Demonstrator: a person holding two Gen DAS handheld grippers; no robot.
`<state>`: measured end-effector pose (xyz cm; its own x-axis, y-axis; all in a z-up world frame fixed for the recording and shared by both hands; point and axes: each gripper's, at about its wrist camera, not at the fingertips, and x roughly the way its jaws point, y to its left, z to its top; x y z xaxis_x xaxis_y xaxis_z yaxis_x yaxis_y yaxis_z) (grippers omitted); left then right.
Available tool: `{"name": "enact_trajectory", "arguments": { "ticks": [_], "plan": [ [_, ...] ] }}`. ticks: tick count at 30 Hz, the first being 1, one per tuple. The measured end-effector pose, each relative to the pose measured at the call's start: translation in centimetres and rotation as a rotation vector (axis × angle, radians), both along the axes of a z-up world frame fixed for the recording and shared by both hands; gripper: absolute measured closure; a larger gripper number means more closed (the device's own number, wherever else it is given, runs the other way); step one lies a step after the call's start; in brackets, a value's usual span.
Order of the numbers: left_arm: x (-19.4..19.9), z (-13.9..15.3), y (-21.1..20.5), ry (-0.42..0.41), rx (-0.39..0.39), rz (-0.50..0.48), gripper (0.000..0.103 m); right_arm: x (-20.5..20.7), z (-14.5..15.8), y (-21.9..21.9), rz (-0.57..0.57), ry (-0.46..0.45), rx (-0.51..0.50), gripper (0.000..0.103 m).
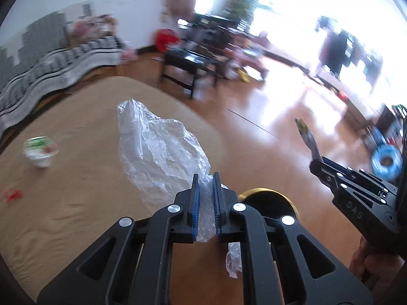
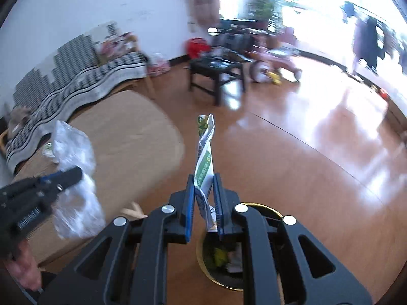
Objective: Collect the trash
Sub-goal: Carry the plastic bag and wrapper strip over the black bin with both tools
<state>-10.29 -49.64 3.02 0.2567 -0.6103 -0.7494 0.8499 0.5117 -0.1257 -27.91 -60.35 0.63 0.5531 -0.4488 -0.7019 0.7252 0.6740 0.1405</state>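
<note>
Clamping a clear plastic bag [image 1: 157, 150] in the left gripper [image 1: 206, 195], pinching a folded green wrapper [image 2: 204, 162] in the right gripper [image 2: 204, 198], hanging above the gold-rimmed bin [image 2: 277, 214]; centring both over the opening before letting go

right gripper [image 1: 314, 164] body: "DAS" | green-white wrapper [image 2: 203, 162]: "6", other print unreadable

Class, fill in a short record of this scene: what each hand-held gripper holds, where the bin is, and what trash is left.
left hand-held gripper: shut on crumpled clear plastic bag
right hand-held gripper: shut on folded green-and-white paper wrapper
bin: round gold-rimmed black bin on the wooden floor beneath the grippers, trash inside
trash left: white plastic cup with green lid on the tan carpet
</note>
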Motion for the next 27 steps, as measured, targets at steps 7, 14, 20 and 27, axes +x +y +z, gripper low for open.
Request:
{"name": "enact_trajectory", "arguments": {
  "ticks": [7,14,20,27],
  "plan": [
    [-5.5,-6.7,-5.8,0.088,0.029,-0.143,0.094,-6.6,-4.1,-4.1,-0.112,0.023,0.060,0.088],
    [-5.7,-13.2,-5.9,0.200,0.101,-0.167,0.094,-7.5,-9.5,-4.4,-0.131,0.053,0.161,0.088],
    [-6.4,-14.4,-6.2,0.186,0.127,-0.227,0.094,-7.3,-13.4,-3.7,-0.127,0.071,0.252,0.088],
    [-6.1,-14.9,-6.9,0.178,0.136,-0.243,0.094,-7.0,-13.7,-3.7,-0.129,0.069,0.273,0.088]
  ]
}}
